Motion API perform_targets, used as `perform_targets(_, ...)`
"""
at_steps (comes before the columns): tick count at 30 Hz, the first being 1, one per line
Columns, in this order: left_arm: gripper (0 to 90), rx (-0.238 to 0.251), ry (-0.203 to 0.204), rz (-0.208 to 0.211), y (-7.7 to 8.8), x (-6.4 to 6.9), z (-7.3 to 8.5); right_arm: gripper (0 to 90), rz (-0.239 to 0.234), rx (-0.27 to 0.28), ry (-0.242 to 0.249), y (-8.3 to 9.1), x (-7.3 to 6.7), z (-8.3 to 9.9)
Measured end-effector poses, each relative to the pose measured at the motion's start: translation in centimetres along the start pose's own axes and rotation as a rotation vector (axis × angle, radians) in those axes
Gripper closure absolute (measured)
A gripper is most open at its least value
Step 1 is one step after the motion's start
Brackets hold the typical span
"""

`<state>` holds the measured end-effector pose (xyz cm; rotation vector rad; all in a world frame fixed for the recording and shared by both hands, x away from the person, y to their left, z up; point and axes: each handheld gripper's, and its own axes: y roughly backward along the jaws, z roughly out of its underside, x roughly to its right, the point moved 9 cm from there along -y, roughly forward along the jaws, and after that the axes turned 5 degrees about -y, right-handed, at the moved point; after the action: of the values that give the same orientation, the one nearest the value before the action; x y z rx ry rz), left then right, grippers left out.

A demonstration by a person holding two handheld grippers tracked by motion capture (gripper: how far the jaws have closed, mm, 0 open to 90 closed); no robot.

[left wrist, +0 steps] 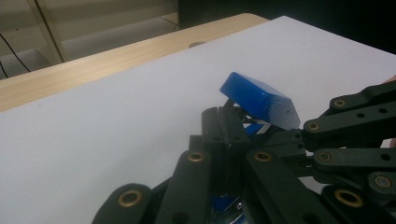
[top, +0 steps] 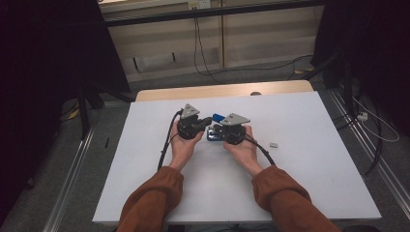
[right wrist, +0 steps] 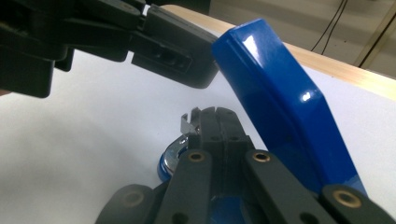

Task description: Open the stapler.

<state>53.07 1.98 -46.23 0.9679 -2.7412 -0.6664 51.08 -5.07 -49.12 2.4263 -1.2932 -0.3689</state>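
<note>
Blue stapler [top: 216, 126] sits mid-bench [top: 300, 159] on the white surface, between both grippers, its top arm [right wrist: 280, 107] swung up and tilted. Left gripper [top: 205, 121] reaches in from the left; in its own view the jaws are closed together right at the stapler hinge, whether pinching a part I cannot tell. Right gripper [top: 216, 129]: jaws closed, beside the metal staple rail [right wrist: 180, 149]. Small grey piece [top: 273, 144] lies on bench, right of the right hand [top: 244, 147].

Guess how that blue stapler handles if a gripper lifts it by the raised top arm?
The blue stapler looks rigid but hinged: its top is tilted open, so the base would likely swing. Its glossy shell shows highlights, so probably slippery under the left gripper. The metal part suggests some weight.
</note>
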Motion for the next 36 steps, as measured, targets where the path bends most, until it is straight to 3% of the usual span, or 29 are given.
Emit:
perform_targets(7,90.0,0.005,0.008,0.006,0.0,-0.1,0.1,90.0,0.022,0.021,-0.006,0.0,0.1,-0.2)
perform_targets(10,89.8,-0.017,0.030,0.012,-0.2,-0.3,0.5,90.0,0.017,0.016,-0.005,0.0,0.1,-0.2)
perform_targets(13,90.0,-0.050,0.019,0.001,-0.4,-0.7,1.4,90.0,0.015,0.009,0.000,-0.1,0.1,-0.1)
perform_targets(17,90.0,-0.056,0.016,-0.009,-0.6,-1.0,1.7,90.0,0.015,0.010,0.001,0.0,0.2,-0.1)
perform_targets(36,90.0,-0.091,-0.008,0.033,-1.2,-0.2,2.4,90.0,0.013,0.007,0.002,0.1,0.3,-0.2)
